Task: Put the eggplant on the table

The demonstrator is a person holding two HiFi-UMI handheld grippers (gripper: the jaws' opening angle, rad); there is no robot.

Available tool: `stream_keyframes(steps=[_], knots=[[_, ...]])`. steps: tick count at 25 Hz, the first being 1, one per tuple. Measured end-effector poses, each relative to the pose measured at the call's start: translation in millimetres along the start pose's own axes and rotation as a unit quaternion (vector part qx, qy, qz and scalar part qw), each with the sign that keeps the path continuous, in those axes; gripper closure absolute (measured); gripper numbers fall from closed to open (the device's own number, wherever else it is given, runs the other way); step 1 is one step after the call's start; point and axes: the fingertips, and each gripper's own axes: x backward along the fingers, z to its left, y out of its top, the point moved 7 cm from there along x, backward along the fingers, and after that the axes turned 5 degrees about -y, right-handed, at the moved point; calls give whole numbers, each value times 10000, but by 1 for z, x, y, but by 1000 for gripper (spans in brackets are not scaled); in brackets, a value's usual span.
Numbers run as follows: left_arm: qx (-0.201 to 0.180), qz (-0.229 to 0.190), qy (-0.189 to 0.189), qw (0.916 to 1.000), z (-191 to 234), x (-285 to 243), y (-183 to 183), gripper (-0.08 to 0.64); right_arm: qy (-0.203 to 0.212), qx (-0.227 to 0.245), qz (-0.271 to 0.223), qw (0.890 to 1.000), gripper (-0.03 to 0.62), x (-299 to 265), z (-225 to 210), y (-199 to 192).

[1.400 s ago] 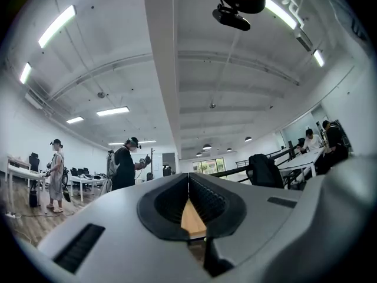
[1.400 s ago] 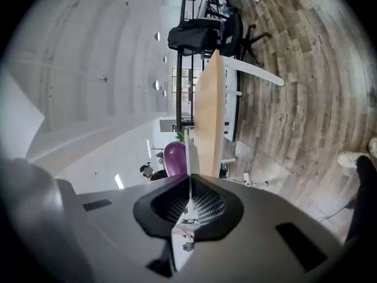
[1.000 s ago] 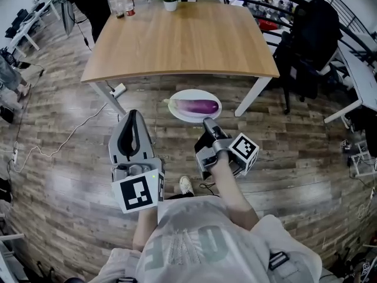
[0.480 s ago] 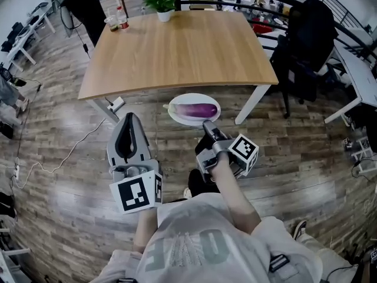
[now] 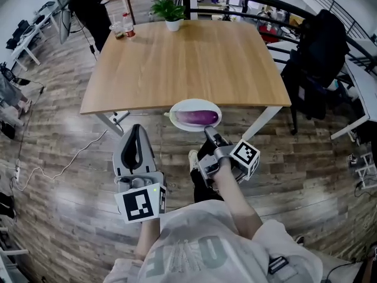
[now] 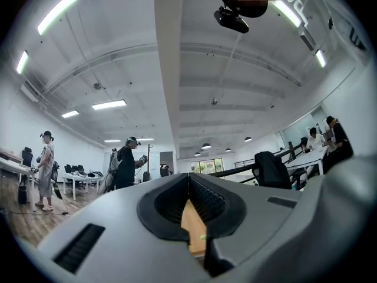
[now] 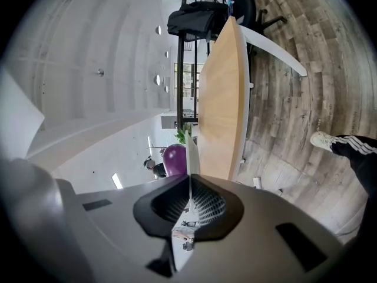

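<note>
We are looking along the left gripper (image 6: 188, 178) up into a large white hall. Its grey body is filling the lower edge of the view, and its black pads (image 6: 162, 202) are meeting at their tips with nothing held. A sliver of pale wood (image 6: 192, 229) is showing through the gap behind the tips. A white beam (image 6: 168, 69) is running up the ceiling, with light strips (image 6: 109, 105) glowing to its left. At the left edge a person (image 6: 46, 170) is standing on the wooden floor (image 6: 23, 220) and another in dark clothes (image 6: 125, 167) is standing near the desks (image 6: 79, 178). At the right a dark jacket (image 6: 272, 168) is hanging over a chair, and two more people (image 6: 337, 137) are working further back.
</note>
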Motion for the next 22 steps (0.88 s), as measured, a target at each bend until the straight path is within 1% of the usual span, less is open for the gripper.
stream_keyframes(steps=[4, 7, 12, 17, 22], knots=[[21, 80, 180, 9998, 22, -36, -15, 551, -106, 99, 96, 9998, 568, -44, 3, 11], [-21, 83, 258, 9996, 36, -74, -22, 551, -129, 120, 175, 9997, 567, -81, 11, 23], [-31, 40, 283, 9996, 51, -156, -35, 551, -173, 275, 215, 9992, 567, -150, 33, 60], [-7, -89, 321, 9994, 65, -238, -39, 551, -11, 391, 412, 9984, 568, -216, 52, 100], [-34, -140, 500, 9986, 87, -298, -48, 551, -56, 430, 495, 9978, 568, -272, 60, 123]])
